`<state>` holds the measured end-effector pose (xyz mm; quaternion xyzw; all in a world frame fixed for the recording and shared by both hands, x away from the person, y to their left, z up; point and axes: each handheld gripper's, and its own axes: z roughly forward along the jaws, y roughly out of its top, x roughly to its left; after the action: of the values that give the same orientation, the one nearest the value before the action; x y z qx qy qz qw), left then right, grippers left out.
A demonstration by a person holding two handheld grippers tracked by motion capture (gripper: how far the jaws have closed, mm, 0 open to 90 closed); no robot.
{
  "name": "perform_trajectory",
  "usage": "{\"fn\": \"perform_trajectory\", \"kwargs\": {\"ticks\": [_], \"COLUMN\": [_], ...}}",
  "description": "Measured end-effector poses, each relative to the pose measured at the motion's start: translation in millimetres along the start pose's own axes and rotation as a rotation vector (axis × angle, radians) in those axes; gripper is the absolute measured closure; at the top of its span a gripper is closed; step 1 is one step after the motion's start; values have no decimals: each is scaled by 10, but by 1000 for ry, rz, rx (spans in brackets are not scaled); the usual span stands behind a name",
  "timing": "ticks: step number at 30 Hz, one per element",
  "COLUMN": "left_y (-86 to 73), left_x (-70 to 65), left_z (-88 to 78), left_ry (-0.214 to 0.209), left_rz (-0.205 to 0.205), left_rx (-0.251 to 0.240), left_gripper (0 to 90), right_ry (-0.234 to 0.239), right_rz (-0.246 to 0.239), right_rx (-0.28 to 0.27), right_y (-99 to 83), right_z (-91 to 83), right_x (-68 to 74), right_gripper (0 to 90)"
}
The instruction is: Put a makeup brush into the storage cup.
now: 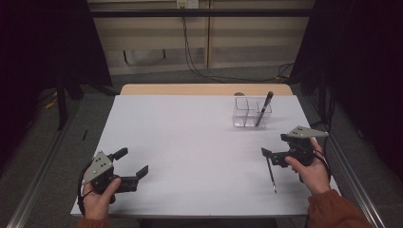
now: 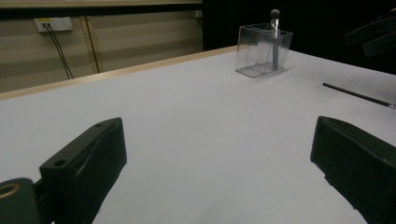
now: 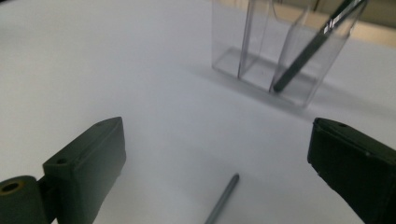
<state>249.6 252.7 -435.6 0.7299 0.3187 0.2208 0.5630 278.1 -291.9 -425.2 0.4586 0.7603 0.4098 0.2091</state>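
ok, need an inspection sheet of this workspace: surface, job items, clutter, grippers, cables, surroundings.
Surface: white tabletop, wooden strip along the far edge.
Job's things: clear divided holder far right, one dark brush leaning in it; second brush flat on the table by the right gripper.
Clutter: nothing seen.
Grippers: left gripper open, near left corner, nothing between the jaws; right gripper open, over the lying brush's far end, not gripping it.
Cables: black cables run down the back wall and across the floor.
Surroundings: dark curtains both sides, pale panel wall, wall socket.
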Motion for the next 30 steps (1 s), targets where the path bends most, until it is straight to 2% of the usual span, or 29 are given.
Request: {"fn": "perform_trajectory", "kwargs": {"ticks": [2, 3, 10, 12, 15, 18, 24, 26, 28, 30], "left_y": [-1, -1, -2, -3, -5, -6, -5, -4, -3, -3], "left_x": [1, 1, -5, -8, -15, -18, -21, -29, -34, -31], "left_z": [-5, -7, -3, -1, 3, 6, 8, 13, 13, 11], "left_ry": [1, 2, 5, 3, 4, 6, 2, 0, 1, 2], "left_rz": [-2, 0, 1, 2, 1, 1, 10, 16, 18, 18], "left_rx": [-1, -1, 0, 3, 5, 5, 8, 13, 12, 12], "left_gripper": [35, 34, 34, 34, 34, 34, 34, 34, 34, 34], "right_ry": [23, 20, 22, 31, 12, 41, 39, 56, 61, 77], "right_rz": [10, 10, 20, 24, 10, 25, 14, 14, -1, 12], "right_rx": [64, 102, 268, 331, 370, 434, 555, 616, 651, 696], "right_y": [22, 35, 48, 32, 2, -4, -4, -11, -20, -19], "right_z": [10, 12, 15, 34, 66, 98, 168, 204, 239, 274], "right_x": [-5, -7, -62, -74, -80, -78, -19, 9, 46, 79], "right_gripper": [38, 38, 41, 49, 68, 68, 96, 98, 109, 117]}}
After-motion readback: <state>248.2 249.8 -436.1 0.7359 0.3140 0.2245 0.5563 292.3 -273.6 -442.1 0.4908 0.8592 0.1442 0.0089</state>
